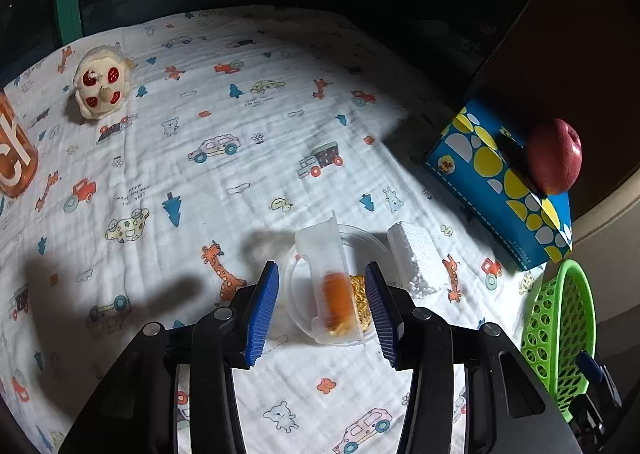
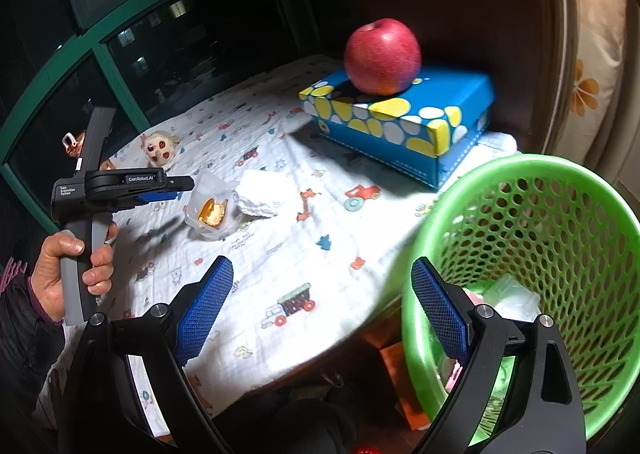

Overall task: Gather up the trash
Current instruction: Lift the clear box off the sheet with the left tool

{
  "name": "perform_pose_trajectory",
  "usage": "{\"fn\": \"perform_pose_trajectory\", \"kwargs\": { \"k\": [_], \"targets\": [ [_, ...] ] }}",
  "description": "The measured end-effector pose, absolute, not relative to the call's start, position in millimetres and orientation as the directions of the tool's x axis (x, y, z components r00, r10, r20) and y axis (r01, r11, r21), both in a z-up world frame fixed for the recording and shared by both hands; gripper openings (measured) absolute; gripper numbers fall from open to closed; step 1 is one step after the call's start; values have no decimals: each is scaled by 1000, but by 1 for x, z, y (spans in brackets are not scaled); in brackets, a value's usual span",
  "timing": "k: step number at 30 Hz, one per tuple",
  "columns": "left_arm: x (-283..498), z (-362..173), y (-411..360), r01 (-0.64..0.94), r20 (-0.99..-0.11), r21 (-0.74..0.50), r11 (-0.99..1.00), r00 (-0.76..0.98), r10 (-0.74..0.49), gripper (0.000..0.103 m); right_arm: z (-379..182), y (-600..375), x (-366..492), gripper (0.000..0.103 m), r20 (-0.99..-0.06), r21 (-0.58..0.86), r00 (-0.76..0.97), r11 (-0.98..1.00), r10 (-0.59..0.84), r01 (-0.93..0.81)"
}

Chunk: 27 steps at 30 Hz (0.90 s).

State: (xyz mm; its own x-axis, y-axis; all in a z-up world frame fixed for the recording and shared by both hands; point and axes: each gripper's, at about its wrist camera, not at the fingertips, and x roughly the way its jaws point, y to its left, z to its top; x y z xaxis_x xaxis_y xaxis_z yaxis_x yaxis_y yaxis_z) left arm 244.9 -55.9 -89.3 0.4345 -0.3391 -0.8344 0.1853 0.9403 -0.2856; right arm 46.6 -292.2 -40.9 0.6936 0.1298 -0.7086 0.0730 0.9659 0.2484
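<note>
Left gripper (image 1: 322, 312) poised over the tub (image 1: 334, 286), jaws apart with the tub between them, pads not yet pressing.

The tub, holding orange food scraps, lay on its open lid beside a foam block (image 1: 416, 260), left of the basket (image 2: 532, 254). A skewed pinch might have spilled the scraps or split tub from lid. The right gripper (image 2: 322, 310) straddled the basket's near rim, jaws apart, gripping nothing I could tell; clear wrappers already lay inside the basket, which might have tipped.
</note>
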Motion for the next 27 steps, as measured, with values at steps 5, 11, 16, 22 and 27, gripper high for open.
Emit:
{"fn": "perform_pose_trajectory", "kwargs": {
  "k": [5,11,16,22,27],
  "targets": [
    [253,-92,-51,181,-831,-323,929,415,-370,44,-45,-276,63,90,-717,247,679,968,158,36],
    [270,-102,-61,188,-849,-324,927,374,-373,44,-48,-265,72,89,-721,255,670,967,178,17],
    [276,-111,-59,182,-840,-367,913,357,-408,30,-53,-258,77,88,-730,248,658,969,185,2],
    [265,-99,-56,218,-831,-316,923,405,-380,27,-58,-253,78,87,-735,255,649,967,197,-4],
    [246,-78,-59,297,-827,-149,943,486,-284,26,-60,-252,76,87,-737,250,647,968,195,-7]
  ]
}}
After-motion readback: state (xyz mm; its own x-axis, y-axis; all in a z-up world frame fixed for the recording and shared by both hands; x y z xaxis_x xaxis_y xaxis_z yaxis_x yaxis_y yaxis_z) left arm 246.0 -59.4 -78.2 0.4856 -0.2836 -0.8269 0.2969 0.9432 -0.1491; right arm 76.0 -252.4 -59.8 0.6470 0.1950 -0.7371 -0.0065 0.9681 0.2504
